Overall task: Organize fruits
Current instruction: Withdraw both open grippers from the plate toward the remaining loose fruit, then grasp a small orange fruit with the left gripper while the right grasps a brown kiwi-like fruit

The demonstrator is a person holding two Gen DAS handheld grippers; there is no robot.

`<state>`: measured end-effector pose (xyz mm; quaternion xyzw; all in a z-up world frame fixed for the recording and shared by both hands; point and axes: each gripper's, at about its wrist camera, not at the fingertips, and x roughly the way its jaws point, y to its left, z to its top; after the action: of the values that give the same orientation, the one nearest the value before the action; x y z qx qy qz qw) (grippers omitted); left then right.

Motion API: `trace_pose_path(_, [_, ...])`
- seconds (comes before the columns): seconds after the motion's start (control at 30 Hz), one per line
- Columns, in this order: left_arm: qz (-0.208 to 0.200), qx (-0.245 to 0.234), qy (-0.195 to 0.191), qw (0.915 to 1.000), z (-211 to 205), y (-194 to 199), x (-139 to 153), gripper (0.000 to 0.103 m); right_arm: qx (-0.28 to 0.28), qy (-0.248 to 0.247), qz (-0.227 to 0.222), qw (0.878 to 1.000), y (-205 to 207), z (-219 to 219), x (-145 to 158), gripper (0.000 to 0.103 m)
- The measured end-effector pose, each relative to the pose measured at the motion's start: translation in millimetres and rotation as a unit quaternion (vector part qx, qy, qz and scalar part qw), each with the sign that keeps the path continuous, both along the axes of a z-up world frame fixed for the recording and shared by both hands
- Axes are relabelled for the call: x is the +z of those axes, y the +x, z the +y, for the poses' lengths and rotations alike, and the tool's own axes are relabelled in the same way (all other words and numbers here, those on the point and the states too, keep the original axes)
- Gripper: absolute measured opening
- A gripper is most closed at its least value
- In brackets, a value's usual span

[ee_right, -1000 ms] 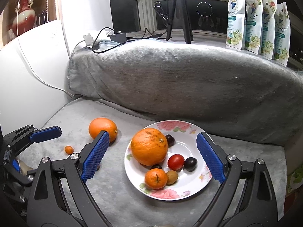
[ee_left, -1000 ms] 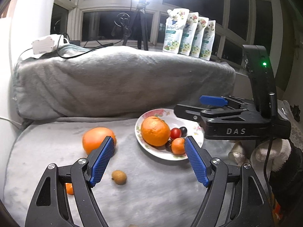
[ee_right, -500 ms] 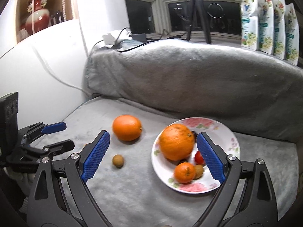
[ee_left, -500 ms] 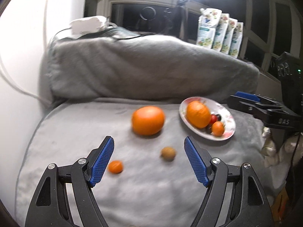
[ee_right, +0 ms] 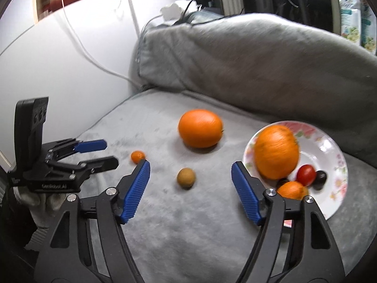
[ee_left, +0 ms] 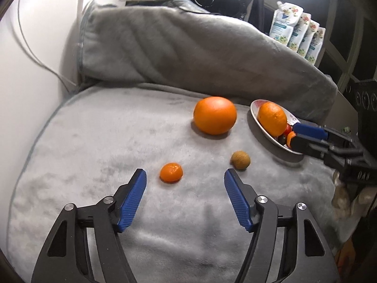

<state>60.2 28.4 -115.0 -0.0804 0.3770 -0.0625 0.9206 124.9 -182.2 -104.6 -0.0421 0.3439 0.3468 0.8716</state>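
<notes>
Left hand-held gripper [ee_left: 185,175] is closing, small orange mandarin [ee_left: 171,172] loose between its pads; right hand-held gripper [ee_right: 190,168] is closing around the little brown round fruit [ee_right: 186,178], not touching.

My left tongs [ee_left: 185,176] tilt downward, the blue pads [ee_left: 132,200] closing with nothing pressed between them. My right tongs [ee_right: 190,172] tilt down likewise, jaws closing, nothing gripped. Each pair shows at the other's outer side. A white-gloved hand [ee_right: 44,202] grips the left tongs from beneath their black body.
</notes>
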Motion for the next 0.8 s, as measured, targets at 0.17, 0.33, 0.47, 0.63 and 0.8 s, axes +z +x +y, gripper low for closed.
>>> trace_pose_path(0.17, [0.013,0.001,-0.006,0.9999,3,7,-8,0.060,0.013,-0.011,0.019,1.000,3,15,-14,0.063])
trace_pose_path(0.33, [0.024,0.001,-0.014,0.9996,5,13,-14,0.055,0.018,-0.024,0.029,0.999,7,25,-25,0.056])
trace_pose_path(0.47, [0.026,0.003,-0.016,0.9995,6,17,-17,0.053,0.018,-0.035,0.038,0.999,10,32,-32,0.048])
trace_pose_path(0.63, [0.033,0.001,-0.016,0.9993,6,23,-22,0.049,0.015,-0.050,0.038,0.998,13,38,-39,0.047])
trace_pose_path(0.8, [0.040,0.003,-0.016,0.9991,8,29,-27,0.046,0.016,-0.065,0.050,0.996,18,43,-46,0.041])
